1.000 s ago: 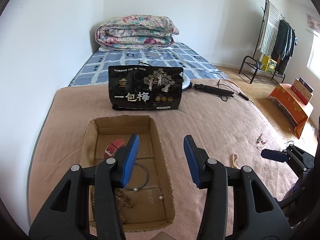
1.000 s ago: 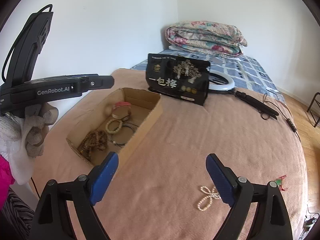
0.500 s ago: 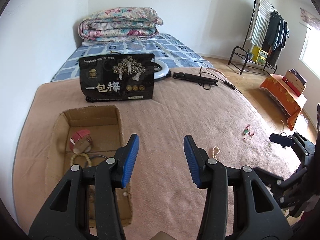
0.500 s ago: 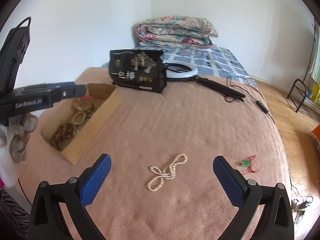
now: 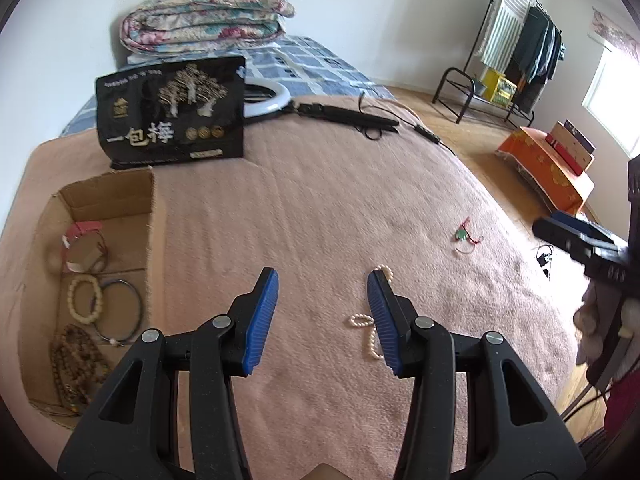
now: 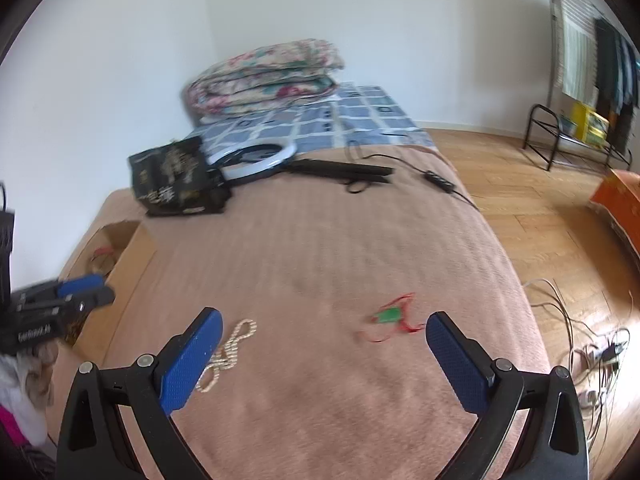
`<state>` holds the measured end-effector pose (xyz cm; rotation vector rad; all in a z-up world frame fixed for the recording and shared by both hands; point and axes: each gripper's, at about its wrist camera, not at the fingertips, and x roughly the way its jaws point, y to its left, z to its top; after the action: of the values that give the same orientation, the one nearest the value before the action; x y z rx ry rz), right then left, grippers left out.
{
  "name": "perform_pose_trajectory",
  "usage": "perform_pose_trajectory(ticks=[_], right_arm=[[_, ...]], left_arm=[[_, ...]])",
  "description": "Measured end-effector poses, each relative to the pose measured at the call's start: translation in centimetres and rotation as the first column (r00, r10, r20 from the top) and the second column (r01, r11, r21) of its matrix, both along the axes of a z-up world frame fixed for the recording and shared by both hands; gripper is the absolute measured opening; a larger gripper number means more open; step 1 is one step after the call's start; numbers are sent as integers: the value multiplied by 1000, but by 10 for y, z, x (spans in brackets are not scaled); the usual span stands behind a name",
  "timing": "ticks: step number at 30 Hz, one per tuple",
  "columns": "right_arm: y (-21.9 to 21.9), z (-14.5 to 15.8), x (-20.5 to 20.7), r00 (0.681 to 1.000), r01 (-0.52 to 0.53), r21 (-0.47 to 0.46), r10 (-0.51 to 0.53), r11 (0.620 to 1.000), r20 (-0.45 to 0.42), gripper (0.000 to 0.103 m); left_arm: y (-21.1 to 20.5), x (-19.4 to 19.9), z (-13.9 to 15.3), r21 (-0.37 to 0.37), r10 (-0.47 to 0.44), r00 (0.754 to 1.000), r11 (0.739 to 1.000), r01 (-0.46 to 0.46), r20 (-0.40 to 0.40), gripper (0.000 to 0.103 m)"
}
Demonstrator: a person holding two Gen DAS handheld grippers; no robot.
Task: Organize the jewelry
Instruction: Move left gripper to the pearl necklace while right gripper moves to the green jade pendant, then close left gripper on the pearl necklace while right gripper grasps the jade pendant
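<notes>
My left gripper (image 5: 322, 276) is open over the pink blanket, with nothing between its blue pads. A white pearl necklace (image 5: 370, 332) lies just beyond it, partly hidden behind the right finger. To the left, the cardboard box (image 5: 156, 240) holds a red bracelet (image 5: 82, 232), a cream bead bracelet (image 5: 84, 298), a dark bangle (image 5: 120, 312) and brown beads (image 5: 76, 368). My right gripper (image 6: 324, 316) is open wide and empty above the blanket. A green pendant on a red cord (image 6: 390, 315) lies between its fingertips and a little beyond them. The pearl necklace (image 6: 232, 348) lies by its left finger.
A black snack bag (image 5: 172, 120) stands behind the box, with a ring light (image 5: 272, 96) and its black cable (image 5: 360, 120) beyond. A folded quilt (image 5: 204, 12) lies at the wall. Right of the bed's edge are wooden floor, loose cables (image 6: 592, 352) and an orange-covered box (image 5: 548, 168).
My left gripper has moved right, from over the box to the blanket near the pearl necklace. My right gripper has swung right from the necklace toward the green pendant, and its jaws have widened.
</notes>
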<state>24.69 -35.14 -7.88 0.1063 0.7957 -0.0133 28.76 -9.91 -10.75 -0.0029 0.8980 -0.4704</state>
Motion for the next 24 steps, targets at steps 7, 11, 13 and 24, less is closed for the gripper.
perform_pose_trajectory(ticks=[7,11,13,24], right_arm=[[-59,-14,8,992,128,61,-127,990,-28,103],[-71,-25,16,988,144,62,-141,988,-57,102],[-74,-33,23,988,137,77,-131,988,-79,99],[-57,-84,58,989,20,-17,-22,1000,-143,83]], left_arm=[[-26,0,-24,17,-52,997,998,53,-53,47],[-37,0,-37,25,-77,994,997,79,-79,47],[-41,1,-44,25,-88,991,996,91,-98,47],[-61,9,-74,38,-128,981,990,134,-146,47]])
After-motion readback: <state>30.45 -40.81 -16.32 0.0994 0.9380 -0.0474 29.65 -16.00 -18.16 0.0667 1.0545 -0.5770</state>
